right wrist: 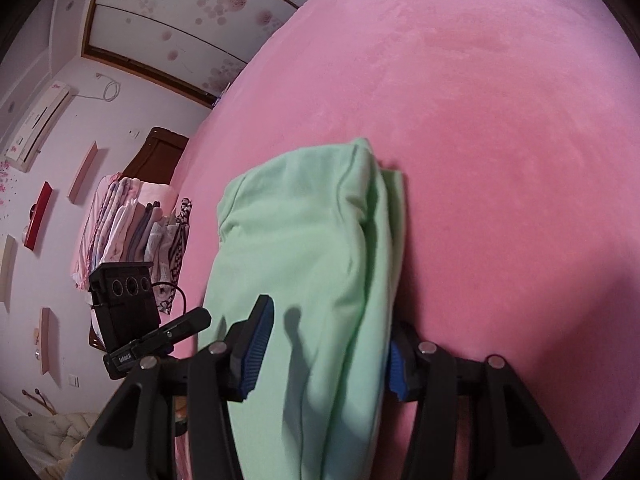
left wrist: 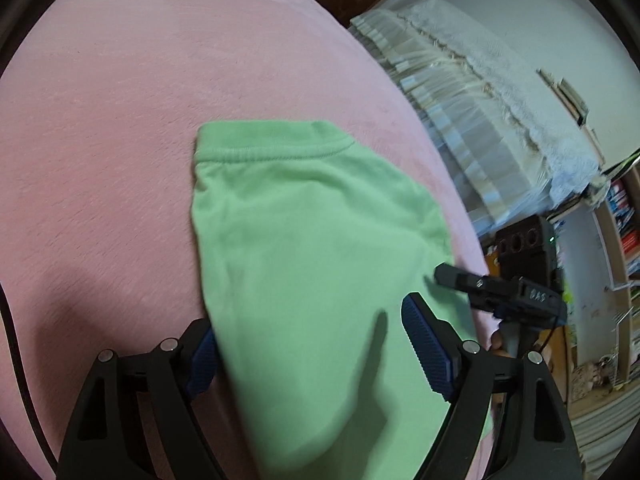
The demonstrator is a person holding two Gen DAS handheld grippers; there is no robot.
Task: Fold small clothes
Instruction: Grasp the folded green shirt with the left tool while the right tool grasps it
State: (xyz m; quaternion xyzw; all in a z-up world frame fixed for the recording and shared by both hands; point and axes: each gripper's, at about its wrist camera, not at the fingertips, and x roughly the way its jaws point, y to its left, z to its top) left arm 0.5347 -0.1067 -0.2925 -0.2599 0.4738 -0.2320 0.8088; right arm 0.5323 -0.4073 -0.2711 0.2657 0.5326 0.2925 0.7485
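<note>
While both grippers hover low over it, the garment (left wrist: 312, 240) lies flat on the blanket (left wrist: 120, 140), near that blanket's edge on the room side. Garment: light green knit, soft and matte, with a ribbed, stitched band along its far end; outline roughly a rounded rectangle. From the right wrist view it reads as folded, with stacked layers showing along its right edge (right wrist: 384, 208).

Left gripper (left wrist: 312, 344): black frame, blue ribbed pads (left wrist: 428, 348), jaws spread wide with the green cloth lying between and under them; not clamped. Right gripper (right wrist: 324, 352): same build, jaws likewise apart, straddling the near end of the garment; its right pad (right wrist: 396, 372) is partly hidden by cloth.

Blanket: pink, short plush nap, smooth, with faint brush marks.

Beyond the blanket's edge: a pale striped bedspread (left wrist: 460, 92) with a lace-like top layer, a stack of folded linens (right wrist: 132, 224), shelves (left wrist: 624, 216), a wall air conditioner (right wrist: 38, 124), and white floral-print cabinet doors (right wrist: 192, 12).
</note>
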